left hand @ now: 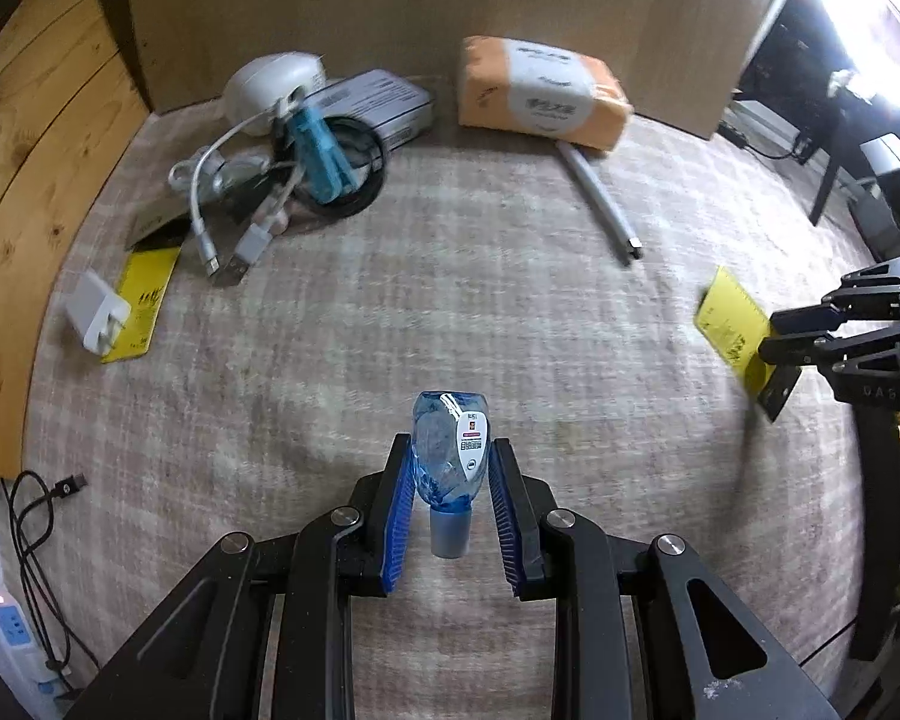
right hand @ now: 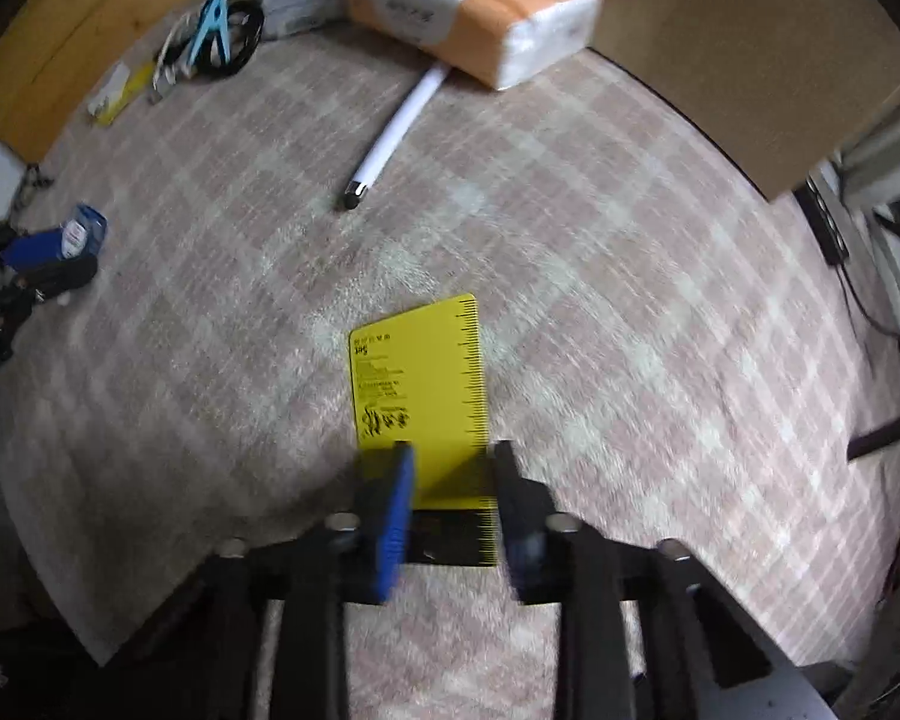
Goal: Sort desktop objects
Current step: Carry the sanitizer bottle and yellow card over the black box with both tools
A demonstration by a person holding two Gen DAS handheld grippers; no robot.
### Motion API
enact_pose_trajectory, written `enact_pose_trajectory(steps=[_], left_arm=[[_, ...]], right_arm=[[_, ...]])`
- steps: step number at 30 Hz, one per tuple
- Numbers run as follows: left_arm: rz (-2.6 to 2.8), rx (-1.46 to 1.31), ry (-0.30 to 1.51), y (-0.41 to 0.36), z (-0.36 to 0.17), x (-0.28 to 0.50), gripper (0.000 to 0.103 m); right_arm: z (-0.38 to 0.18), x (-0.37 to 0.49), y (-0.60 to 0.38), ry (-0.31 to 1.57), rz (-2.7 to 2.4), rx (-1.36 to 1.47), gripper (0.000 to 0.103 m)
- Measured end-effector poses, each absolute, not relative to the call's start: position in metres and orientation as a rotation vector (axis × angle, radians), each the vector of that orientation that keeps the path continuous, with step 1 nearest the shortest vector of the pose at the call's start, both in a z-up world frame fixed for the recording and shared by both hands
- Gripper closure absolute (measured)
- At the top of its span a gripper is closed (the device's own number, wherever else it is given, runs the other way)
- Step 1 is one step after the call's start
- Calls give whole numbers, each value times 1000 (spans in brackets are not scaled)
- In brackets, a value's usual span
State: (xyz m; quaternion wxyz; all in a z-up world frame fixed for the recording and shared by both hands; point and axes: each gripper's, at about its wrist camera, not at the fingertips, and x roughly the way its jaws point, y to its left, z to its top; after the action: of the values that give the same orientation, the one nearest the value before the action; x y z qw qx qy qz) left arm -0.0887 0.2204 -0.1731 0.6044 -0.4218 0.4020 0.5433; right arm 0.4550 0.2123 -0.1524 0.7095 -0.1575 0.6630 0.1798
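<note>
My left gripper [left hand: 450, 468] is shut on a small blue clear bottle [left hand: 450, 450] with a grey cap, held above the mat; it also shows at the left of the right wrist view [right hand: 81, 237]. My right gripper [right hand: 450, 468] is shut on a yellow card [right hand: 426, 396] with a ruler edge, held over the mat; it shows at the right of the left wrist view [left hand: 732, 324]. A white pen [left hand: 600, 198] lies in front of an orange tissue pack [left hand: 540, 93]. A second yellow card [left hand: 144, 300] lies at the far left.
A far-left pile holds white cables [left hand: 222, 210], a blue clip [left hand: 324, 162], a black ring, a grey box [left hand: 378, 102], a white round device [left hand: 270, 84] and a white charger [left hand: 96, 318]. A cardboard wall [left hand: 420, 0] stands behind. A power strip [left hand: 12, 636] sits lower left.
</note>
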Motion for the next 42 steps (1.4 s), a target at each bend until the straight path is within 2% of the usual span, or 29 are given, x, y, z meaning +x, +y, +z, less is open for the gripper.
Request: enact_pose_trajectory(steps=[2,4,5,6,7,16,20,22,23,25,28,30,32,42], left_arm=[[1251,-973,929,224,-171,-81,77],[1241,-969,929,227,-170,-77,77],[1239,-964,933,227,-171,-74,77],[1237,-960,938,227,-171,-72,76],[1236,-956,941,225,-170,-70,76],[1241,-959,927,216,-167,-78,76],[1244,-966,922,214,-168,-84,76],[1245,-970,921,213,-168,-87,76],[1244,-971,921,213,-169,-87,76],[1242,-966,924,212,-168,-87,76],[1239,-961,925,211,-166,-87,76],[1240,-963,919,210,-164,-88,76],[1241,-963,915,208,-162,-88,76],[1226,-940,918,203,-151,-79,77]], right_arm=[[-151,452,203,1498,416,-319,85],[-150,449,199,1486,406,-334,78],[-149,449,198,1482,385,-338,59],[-149,450,197,1475,371,-328,47],[-147,452,196,1467,368,-309,46],[-149,471,205,1528,282,-311,44],[-142,474,200,1556,279,-292,53],[-139,476,198,1565,287,-236,47],[-140,478,197,1570,275,-226,40],[-139,475,203,1547,263,-301,39],[-134,476,200,1543,269,-304,42],[-129,477,193,1542,275,-309,52],[-125,478,185,1542,272,-300,57],[-100,471,153,1534,258,-239,58]])
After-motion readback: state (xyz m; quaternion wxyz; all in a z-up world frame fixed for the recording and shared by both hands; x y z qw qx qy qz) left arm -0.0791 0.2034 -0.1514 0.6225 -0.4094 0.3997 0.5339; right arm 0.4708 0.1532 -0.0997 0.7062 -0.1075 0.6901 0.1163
